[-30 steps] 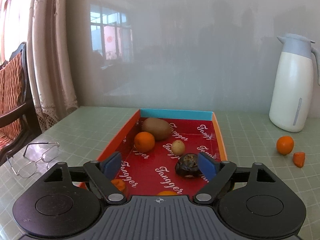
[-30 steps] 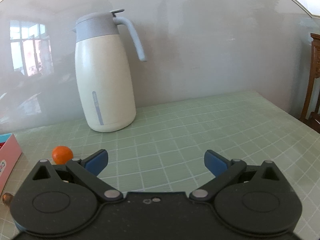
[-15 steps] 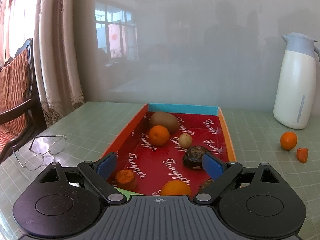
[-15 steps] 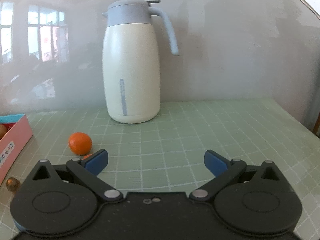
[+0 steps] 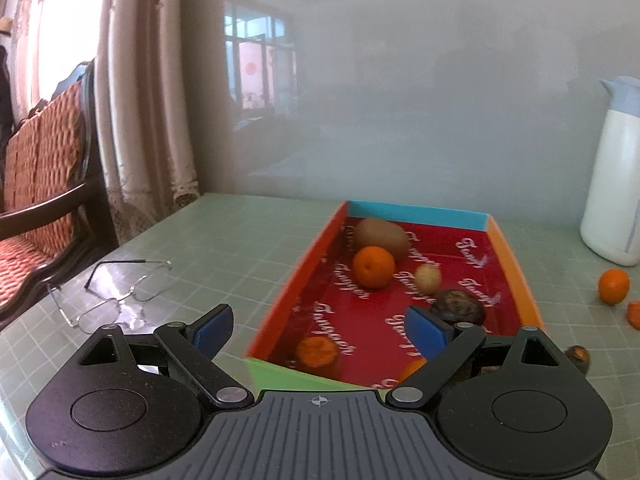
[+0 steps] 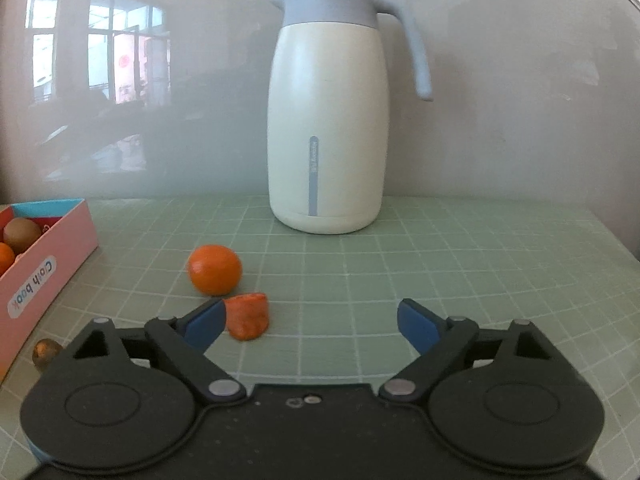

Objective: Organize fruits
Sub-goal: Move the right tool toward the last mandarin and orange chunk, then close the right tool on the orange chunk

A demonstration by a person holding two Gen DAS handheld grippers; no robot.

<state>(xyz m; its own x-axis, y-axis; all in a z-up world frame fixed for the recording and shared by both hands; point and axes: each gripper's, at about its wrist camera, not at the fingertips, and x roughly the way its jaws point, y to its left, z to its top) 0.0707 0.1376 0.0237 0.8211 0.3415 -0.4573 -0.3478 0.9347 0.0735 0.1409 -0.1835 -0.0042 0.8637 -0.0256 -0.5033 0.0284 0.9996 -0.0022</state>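
Observation:
A red-lined box (image 5: 516,268) holds a kiwi (image 5: 382,235), an orange (image 5: 373,266), a small pale fruit (image 5: 427,277), a dark wrinkled fruit (image 5: 459,307) and an orange piece (image 5: 317,352). My left gripper (image 5: 318,330) is open and empty at the box's near end. In the right wrist view a tangerine (image 6: 215,269) and an orange chunk (image 6: 247,315) lie on the table. My right gripper (image 6: 310,322) is open and empty, its left fingertip (image 6: 206,320) beside the chunk. A small brown fruit (image 6: 45,352) lies by the box (image 6: 48,268).
A white thermos jug (image 6: 327,120) stands against the wall behind the tangerine. Eyeglasses (image 5: 112,292) lie on the green gridded table left of the box. A wooden chair (image 5: 40,184) and curtain are at the far left.
My left gripper has drawn back and swung left, so the box now sits to the right. My right gripper has swung left, bringing the tangerine and chunk closer to centre.

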